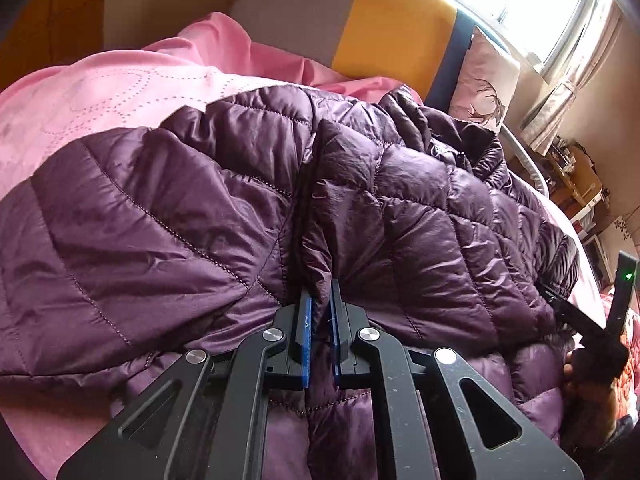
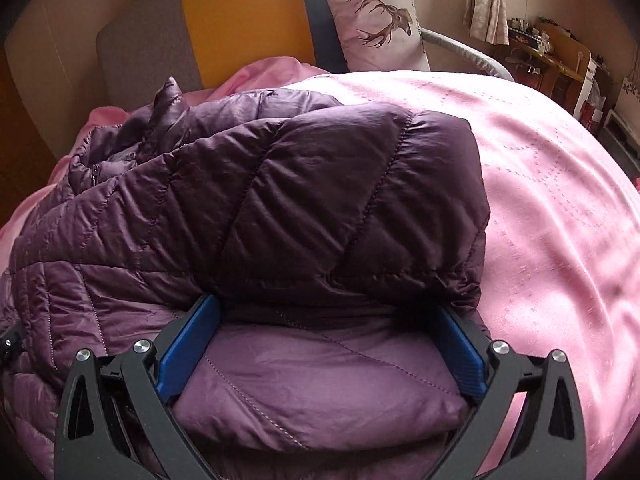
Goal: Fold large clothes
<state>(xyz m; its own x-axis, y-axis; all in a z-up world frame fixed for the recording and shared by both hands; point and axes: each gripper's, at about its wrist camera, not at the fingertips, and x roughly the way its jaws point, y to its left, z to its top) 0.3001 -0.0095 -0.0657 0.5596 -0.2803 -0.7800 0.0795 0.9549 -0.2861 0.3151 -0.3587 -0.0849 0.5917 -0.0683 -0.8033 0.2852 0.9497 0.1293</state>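
A dark purple quilted jacket (image 1: 180, 208) lies spread on a pink bed cover (image 1: 100, 96). My left gripper (image 1: 322, 296) is shut on a raised ridge of the jacket, which is pinched between its blue pads (image 1: 306, 320). In the right wrist view, a sleeve or side panel of the jacket (image 2: 320, 184) lies folded over the body. My right gripper (image 2: 326, 306) stands wide open at the near edge, with a puffy part of the jacket between its blue pads (image 2: 188, 344). The right gripper's black body (image 1: 622, 280) and the hand holding it show at the left wrist view's right edge.
A yellow, grey and blue headboard (image 2: 244, 20) and a deer-print pillow (image 2: 376, 20) stand at the far end of the bed. Bare pink bed cover (image 2: 540, 200) stretches right of the jacket. Cluttered wooden shelves (image 2: 560, 56) and curtains line the far right wall.
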